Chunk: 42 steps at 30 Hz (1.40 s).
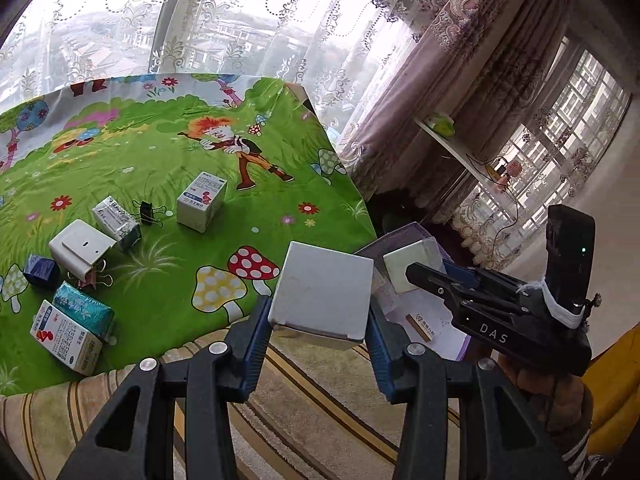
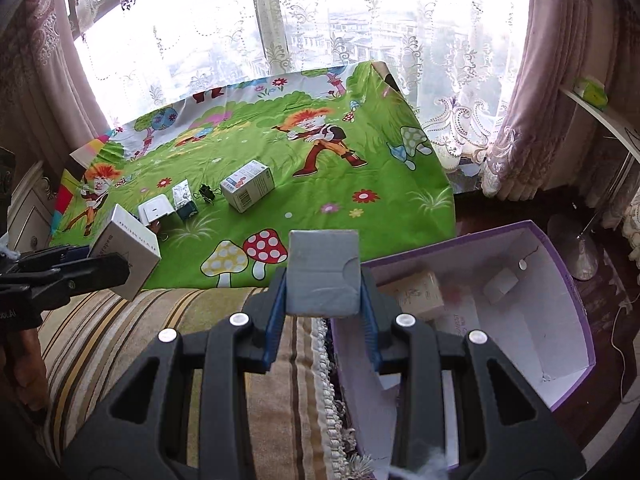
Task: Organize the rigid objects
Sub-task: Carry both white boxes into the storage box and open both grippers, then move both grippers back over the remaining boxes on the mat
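Two blue ribbed fingers (image 2: 277, 312) clamp a grey rectangular box (image 2: 323, 274).

The purple storage box (image 1: 404, 248) is mostly hidden behind the two held cartons. Print on the small cartons left of it, on the cartoon cloth (image 1: 168, 168), is too small to read.
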Each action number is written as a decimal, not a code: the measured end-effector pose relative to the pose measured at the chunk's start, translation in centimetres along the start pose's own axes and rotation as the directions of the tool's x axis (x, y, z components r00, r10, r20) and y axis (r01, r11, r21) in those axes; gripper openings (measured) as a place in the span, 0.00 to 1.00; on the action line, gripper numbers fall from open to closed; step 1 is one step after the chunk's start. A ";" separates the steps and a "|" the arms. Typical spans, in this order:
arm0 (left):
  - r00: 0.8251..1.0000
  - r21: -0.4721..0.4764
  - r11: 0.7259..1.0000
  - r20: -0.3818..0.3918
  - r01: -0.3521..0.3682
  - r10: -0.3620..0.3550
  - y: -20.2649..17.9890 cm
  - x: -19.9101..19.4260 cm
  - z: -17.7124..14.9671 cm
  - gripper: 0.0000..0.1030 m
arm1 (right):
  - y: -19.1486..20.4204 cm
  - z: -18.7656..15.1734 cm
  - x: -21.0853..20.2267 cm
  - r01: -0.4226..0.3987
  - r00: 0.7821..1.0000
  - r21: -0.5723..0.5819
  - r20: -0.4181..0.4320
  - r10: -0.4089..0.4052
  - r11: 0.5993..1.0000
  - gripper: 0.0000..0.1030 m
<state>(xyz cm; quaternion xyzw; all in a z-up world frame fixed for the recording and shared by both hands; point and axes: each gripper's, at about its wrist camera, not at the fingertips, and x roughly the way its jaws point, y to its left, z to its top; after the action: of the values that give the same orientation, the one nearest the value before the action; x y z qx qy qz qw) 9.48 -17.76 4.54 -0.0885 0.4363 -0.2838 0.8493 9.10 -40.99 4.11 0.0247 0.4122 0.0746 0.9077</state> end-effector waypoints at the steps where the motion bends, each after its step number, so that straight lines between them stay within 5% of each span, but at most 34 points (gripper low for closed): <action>1: 1.000 0.002 1.000 -0.016 0.009 -0.009 -0.5 0.5 0.0 0.45 | -0.7 -0.3 -0.2 0.017 1.000 0.006 0.001 -0.017 1.000 0.37; 13: 0.982 0.060 0.994 -0.167 0.094 -0.083 -7.7 6.0 -0.8 0.45 | -7.1 -3.2 -1.8 0.086 0.996 0.105 -0.003 -0.086 0.991 0.37; 22: 0.958 0.095 0.971 -0.207 0.222 -0.198 -10.0 7.2 -1.3 0.48 | -9.5 -4.0 -3.4 0.143 0.989 0.152 0.024 -0.148 0.978 0.37; 24: 0.952 0.100 0.964 -0.210 0.248 -0.223 -10.5 7.3 -1.4 0.57 | -9.8 -4.1 -3.5 0.142 0.989 0.163 0.025 -0.148 0.976 0.37; 26: 0.950 0.102 0.961 -0.207 0.257 -0.232 -10.7 7.1 -1.5 0.64 | -9.9 -4.1 -3.5 0.154 0.987 0.162 0.019 -0.159 0.975 0.38; 33: 0.953 0.070 0.965 -0.190 0.252 -0.235 -9.8 6.8 -1.3 0.65 | -9.1 -4.3 -3.1 0.133 0.991 0.142 0.016 -0.136 0.981 0.38; 37: 0.957 0.062 0.967 -0.175 0.246 -0.232 -9.3 6.4 -1.2 0.66 | -9.1 -4.2 -3.2 0.095 0.994 0.166 0.029 -0.101 0.982 0.63; 42: 0.963 0.040 0.972 -0.152 0.231 -0.223 -8.2 5.7 -0.9 0.67 | -8.5 -4.1 -3.0 0.087 0.996 0.150 0.024 -0.091 0.985 0.66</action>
<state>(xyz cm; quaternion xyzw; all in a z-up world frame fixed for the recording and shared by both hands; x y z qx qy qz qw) 8.04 -27.63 3.31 -0.0924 0.4761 -0.3973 0.7791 5.03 -49.91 2.78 0.0751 0.4034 0.0026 0.9119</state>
